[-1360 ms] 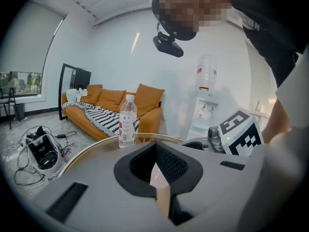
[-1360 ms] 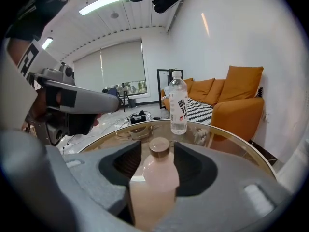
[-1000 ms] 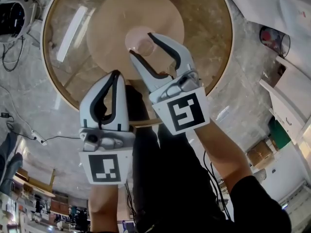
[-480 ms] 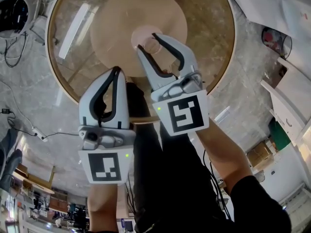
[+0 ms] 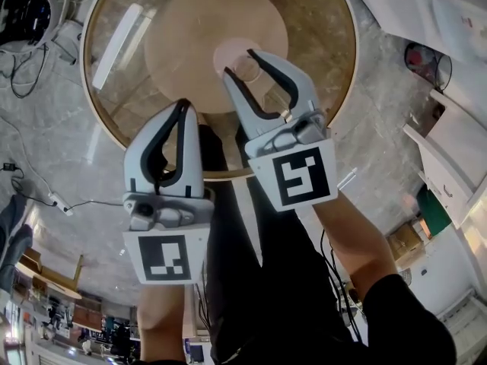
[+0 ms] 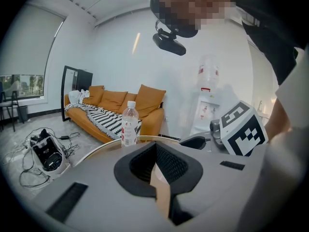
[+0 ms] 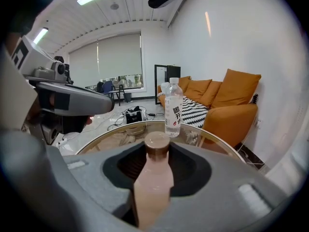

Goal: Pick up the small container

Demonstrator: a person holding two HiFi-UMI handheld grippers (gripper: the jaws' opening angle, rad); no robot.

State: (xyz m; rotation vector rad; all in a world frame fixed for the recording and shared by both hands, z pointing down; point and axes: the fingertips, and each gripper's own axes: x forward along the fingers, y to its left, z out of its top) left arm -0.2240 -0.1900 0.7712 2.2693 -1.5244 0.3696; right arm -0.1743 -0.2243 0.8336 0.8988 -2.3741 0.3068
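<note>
The small container (image 7: 153,178) is a pinkish bottle with a brown cap, standing upright between my right gripper's jaws, and both pads press on its body. From the head view its cap (image 5: 246,68) shows between the fingers of my right gripper (image 5: 242,62) over the middle of the round glass table (image 5: 346,90). I cannot tell whether it rests on the glass. My left gripper (image 5: 181,106) hangs at the table's near edge, left of the right one, its jaws together with nothing in them. The left gripper (image 6: 157,149) faces the sofa.
A clear water bottle (image 7: 173,108) stands on the far side of the table; the left gripper view also shows the water bottle (image 6: 129,124). An orange sofa (image 7: 227,100) lies beyond. A device with cables (image 5: 23,14) sits on the floor at the left, white cabinets (image 5: 456,150) at the right.
My right gripper's jaws have closed from wide apart onto the small container and drifted slightly right. The left gripper has stayed where it was.
</note>
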